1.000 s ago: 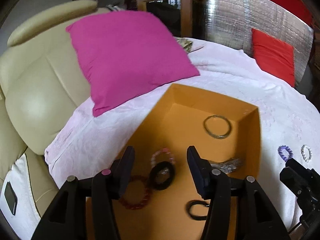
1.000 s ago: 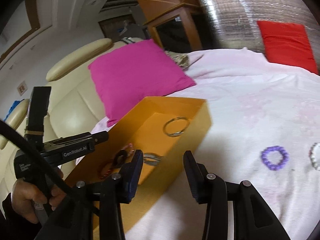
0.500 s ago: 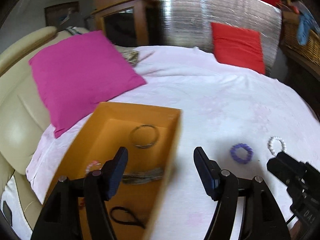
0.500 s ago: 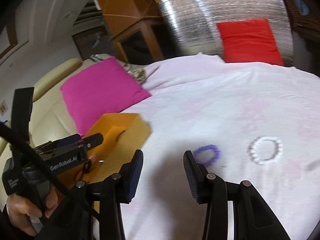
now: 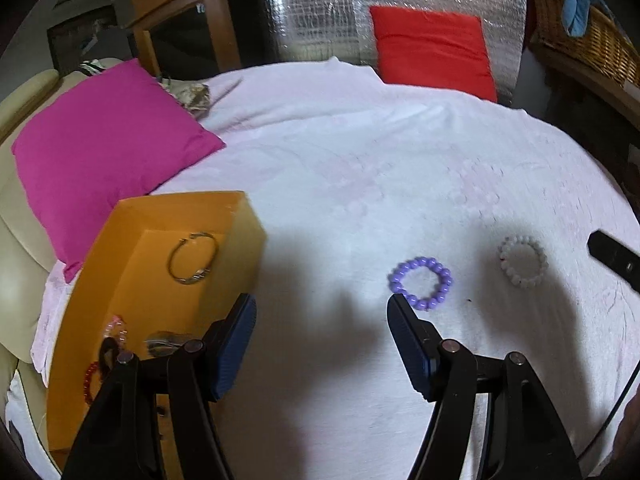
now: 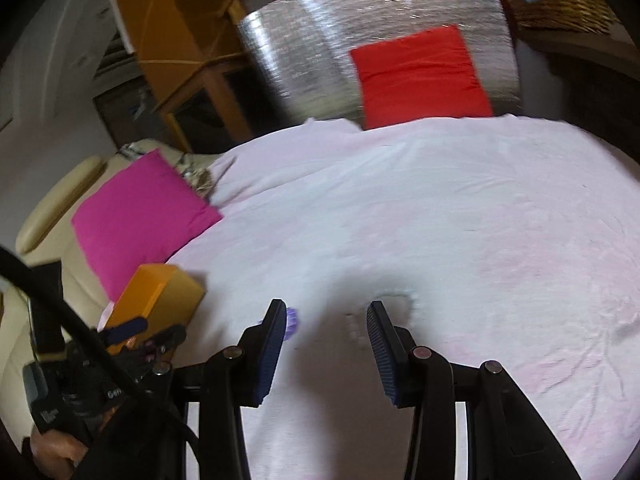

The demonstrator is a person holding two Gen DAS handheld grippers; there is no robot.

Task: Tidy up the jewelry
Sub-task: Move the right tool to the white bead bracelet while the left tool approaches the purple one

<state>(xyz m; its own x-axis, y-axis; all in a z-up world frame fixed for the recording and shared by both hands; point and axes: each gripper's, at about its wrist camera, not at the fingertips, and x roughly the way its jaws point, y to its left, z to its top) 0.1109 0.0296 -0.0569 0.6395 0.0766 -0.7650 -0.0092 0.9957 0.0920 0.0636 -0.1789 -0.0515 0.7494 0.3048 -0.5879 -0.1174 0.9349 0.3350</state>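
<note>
Two bracelets remain outside the orange box [image 5: 244, 236]: a purple bead bracelet [image 5: 421, 282] and a white bead bracelet [image 5: 522, 261], lying near each other on the pale pink bedcover [image 5: 360, 152], well apart from the box. The purple one sits just beyond the right fingertip of the left gripper [image 5: 322, 312], whose jaws stand spread with nothing between them. A second ago that gripper hung over the box interior with its jaws narrower; it has since swung off the box toward the loose pieces, which suggests its last drop is finished and the next pick is being lined up. Inside the box lie a metal bangle [image 5: 193, 257], a pink bead bracelet [image 5: 116, 328], a red bead bracelet [image 5: 90, 378] and a silvery chain [image 5: 166, 340]. The right gripper [image 6: 326, 322] has also swept across the bedcover, away from the box; its jaws are parted and empty, with a sliver of purple beads showing beside its left finger and a blurred white patch, probably the white bracelet, just past its right finger. A magenta cushion [image 5: 108, 148] rests behind the box and a red cushion [image 5: 432, 50] leans against a silver panel [image 5: 320, 12] at the far side
</note>
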